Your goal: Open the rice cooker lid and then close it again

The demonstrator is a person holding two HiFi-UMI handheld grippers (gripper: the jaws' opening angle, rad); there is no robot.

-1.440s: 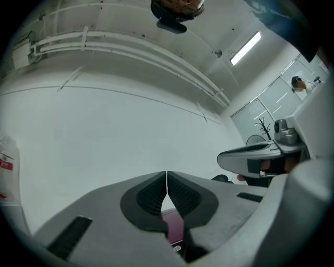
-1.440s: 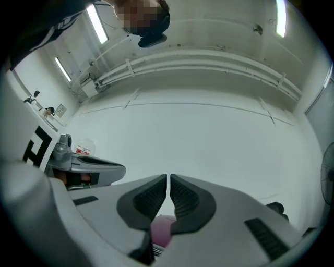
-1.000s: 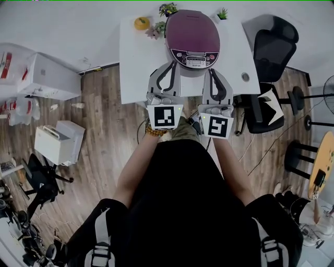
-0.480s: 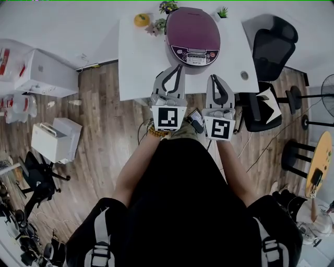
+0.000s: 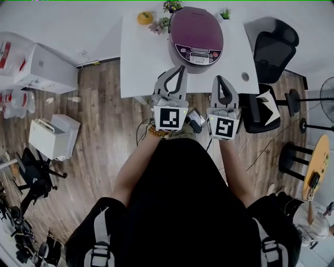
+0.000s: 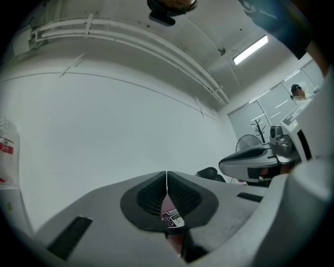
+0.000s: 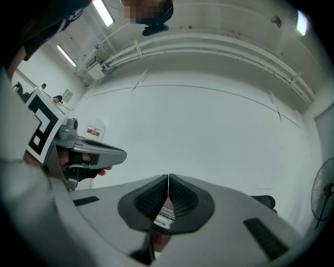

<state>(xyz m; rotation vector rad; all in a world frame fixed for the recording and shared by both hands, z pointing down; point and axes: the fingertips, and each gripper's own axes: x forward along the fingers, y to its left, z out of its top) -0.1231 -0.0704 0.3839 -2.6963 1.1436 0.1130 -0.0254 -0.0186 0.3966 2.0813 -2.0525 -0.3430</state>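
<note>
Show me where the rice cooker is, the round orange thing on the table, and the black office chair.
rice cooker (image 5: 195,28), head view, middle of its purple top.
round orange thing (image 5: 144,18), head view, centre of its upper side.
black office chair (image 5: 272,49), head view, middle of the chair.

An orange fruit (near small plants) lies on the white table.

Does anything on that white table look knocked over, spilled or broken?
Nothing stands out. The rice cooker sits upright and closed, and the orange and small plants beside it look tidy.
</note>
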